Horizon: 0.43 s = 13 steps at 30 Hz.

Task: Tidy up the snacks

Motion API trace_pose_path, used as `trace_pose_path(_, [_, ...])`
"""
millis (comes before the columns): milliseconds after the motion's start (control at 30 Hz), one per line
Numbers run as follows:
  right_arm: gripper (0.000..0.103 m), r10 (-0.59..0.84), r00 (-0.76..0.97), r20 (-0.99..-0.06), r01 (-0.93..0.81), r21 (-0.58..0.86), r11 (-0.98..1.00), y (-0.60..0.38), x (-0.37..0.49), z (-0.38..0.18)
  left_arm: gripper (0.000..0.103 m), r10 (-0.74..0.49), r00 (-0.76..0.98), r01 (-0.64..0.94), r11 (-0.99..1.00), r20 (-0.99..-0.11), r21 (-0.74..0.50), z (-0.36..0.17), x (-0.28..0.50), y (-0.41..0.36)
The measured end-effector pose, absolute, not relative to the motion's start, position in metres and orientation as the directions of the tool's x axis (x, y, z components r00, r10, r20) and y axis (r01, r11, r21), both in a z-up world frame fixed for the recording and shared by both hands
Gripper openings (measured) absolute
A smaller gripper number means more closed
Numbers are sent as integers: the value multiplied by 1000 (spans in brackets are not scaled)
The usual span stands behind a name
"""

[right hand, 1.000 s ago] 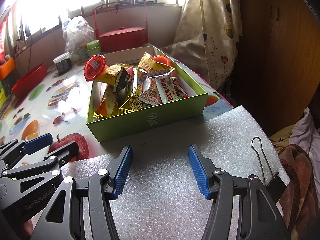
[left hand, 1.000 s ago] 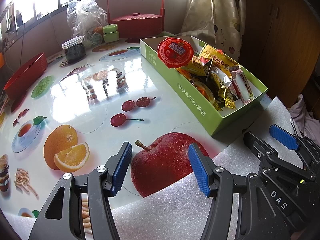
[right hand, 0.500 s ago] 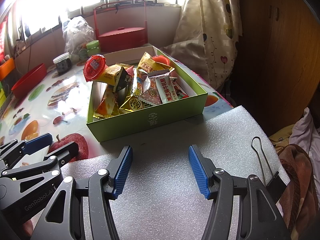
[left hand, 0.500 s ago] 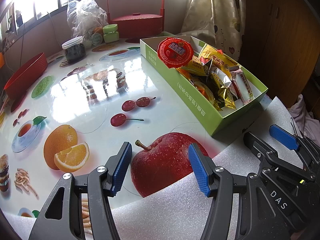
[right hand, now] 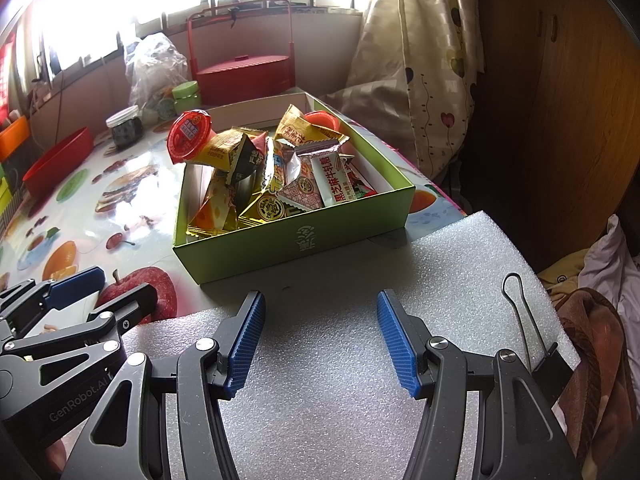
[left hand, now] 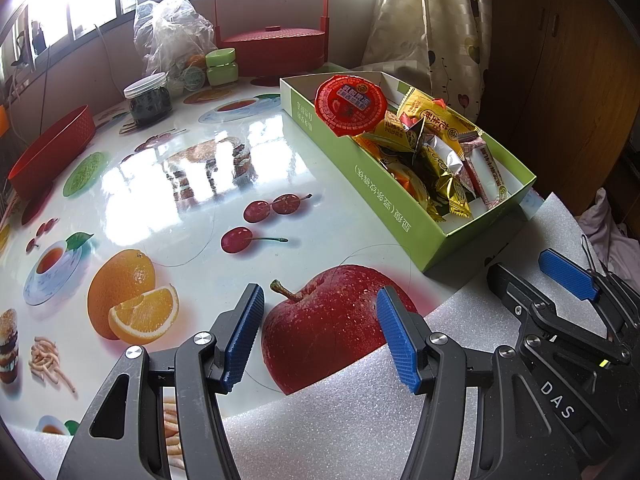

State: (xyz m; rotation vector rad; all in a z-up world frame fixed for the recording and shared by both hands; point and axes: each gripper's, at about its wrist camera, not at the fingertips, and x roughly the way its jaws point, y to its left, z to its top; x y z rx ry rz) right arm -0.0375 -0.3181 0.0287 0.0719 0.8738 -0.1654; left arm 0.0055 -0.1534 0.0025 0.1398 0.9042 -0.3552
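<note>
While every wrapped snack (right hand: pixel 280 176) lies heaped inside the green box (right hand: pixel 304 236), both claws, left (left hand: pixel 320 336) and right (right hand: pixel 320 336), gape empty short of it; stage undeterminable.

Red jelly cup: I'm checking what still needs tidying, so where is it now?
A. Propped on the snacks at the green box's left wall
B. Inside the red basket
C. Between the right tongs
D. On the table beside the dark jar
A: the red jelly cup leans on the wrapped snacks at the left wall of the green box; both tongs are open and empty.
</note>
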Motion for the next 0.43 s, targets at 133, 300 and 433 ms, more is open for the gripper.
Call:
trace_pose_path(133, [58,-115,630,-768,174,-5,985,-318,-38,28,60,-242,565,359,933,-789,-29,3,6,-153])
trace_pose_path(300, [58,-115,631,-767,174,-5,985,-318,-38,28,60,-243,565,359,933,-789,-30,3,5,-153])
trace_pose_path(433, [58,-115,631,-767,174,-5,985,-318,-38,29,60,-241,565,360,933,-789,-27,3,5,-153])
